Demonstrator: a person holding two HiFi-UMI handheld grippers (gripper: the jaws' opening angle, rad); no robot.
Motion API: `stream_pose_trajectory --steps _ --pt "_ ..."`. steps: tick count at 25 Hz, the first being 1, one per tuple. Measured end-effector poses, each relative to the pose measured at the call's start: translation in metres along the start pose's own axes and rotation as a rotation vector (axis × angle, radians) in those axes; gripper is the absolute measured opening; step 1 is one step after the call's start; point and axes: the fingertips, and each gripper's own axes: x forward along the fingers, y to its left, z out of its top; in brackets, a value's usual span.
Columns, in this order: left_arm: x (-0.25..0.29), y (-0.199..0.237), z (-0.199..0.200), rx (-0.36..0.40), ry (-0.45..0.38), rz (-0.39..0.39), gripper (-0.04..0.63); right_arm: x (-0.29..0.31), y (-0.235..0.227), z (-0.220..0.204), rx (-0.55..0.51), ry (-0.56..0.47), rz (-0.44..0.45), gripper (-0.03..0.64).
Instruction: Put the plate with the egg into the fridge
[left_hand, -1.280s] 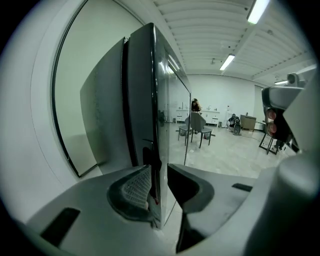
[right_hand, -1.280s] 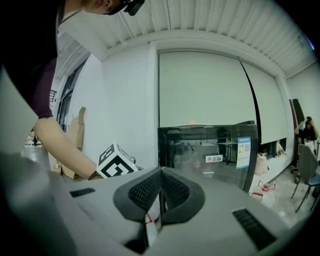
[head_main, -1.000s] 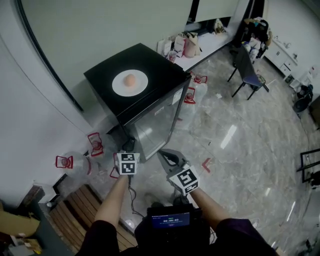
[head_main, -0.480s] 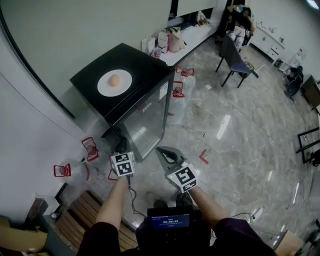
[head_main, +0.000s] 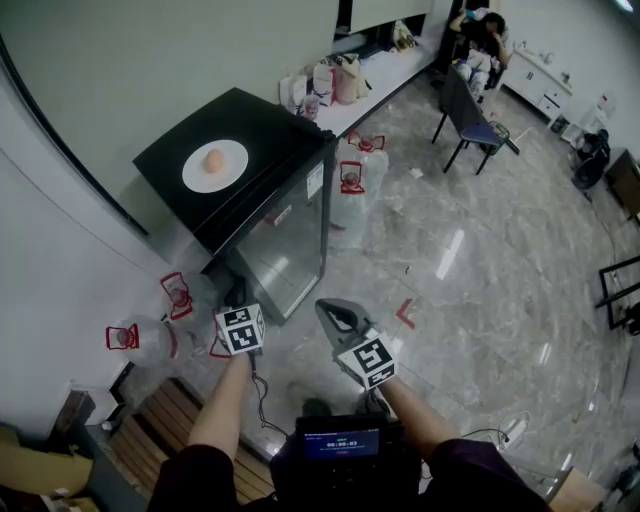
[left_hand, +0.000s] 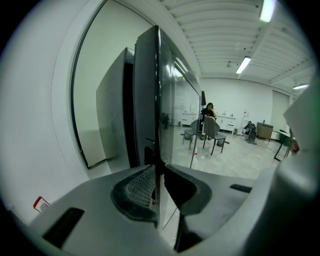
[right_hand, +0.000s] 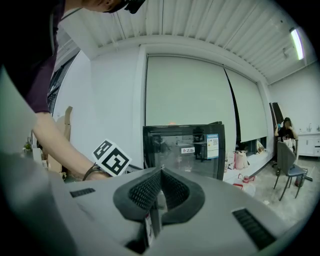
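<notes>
Plate (head_main: 215, 165), round and white, sits on the fridge's (head_main: 285, 135) flat black top, with the tan egg (head_main: 213, 159) at its middle. Glossy marbled floor (head_main: 480, 270) spreads around the fridge, with a pale wall behind it and clear jugs (head_main: 348, 198) with red handles beside it. The fridge's door (head_main: 285, 250) is dark reflective glass. The left gripper (left_hand: 158, 175), whose jaws have just been closing, pinches the door's edge. The right gripper (head_main: 336, 313), in front of the fridge, is pressed together and empty.

Fridge door (head_main: 285, 252) bars interior — water jugs (head_main: 138, 338) crowd left; floor (head_main: 480, 280) right open.
</notes>
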Motion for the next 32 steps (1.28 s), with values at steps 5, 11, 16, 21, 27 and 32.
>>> stream_pose_trajectory --steps 5,11,16,21,27,32 --pt "-0.033 -0.066 -0.018 -0.015 -0.025 0.032 0.058 -0.026 -0.016 -0.002 -0.01 -0.02 0.027 0.008" --pt "-0.057 -0.149 -0.032 -0.06 -0.003 0.096 0.049 -0.078 -0.04 -0.014 -0.008 -0.017 0.058 0.008" --pt "-0.063 -0.228 -0.035 -0.075 0.007 0.082 0.041 -0.127 -0.072 -0.033 -0.006 -0.006 0.087 0.008" --pt "-0.062 -0.297 -0.032 -0.074 0.022 0.065 0.034 -0.175 -0.11 -0.046 -0.003 0.012 0.082 0.008" --pt "-0.087 -0.364 -0.02 -0.015 -0.027 -0.067 0.011 -0.215 -0.147 -0.046 0.026 -0.003 0.029 0.008" --pt "-0.105 -0.363 -0.019 0.01 -0.057 -0.1 0.011 -0.218 -0.145 -0.039 0.03 -0.02 0.039 0.008"
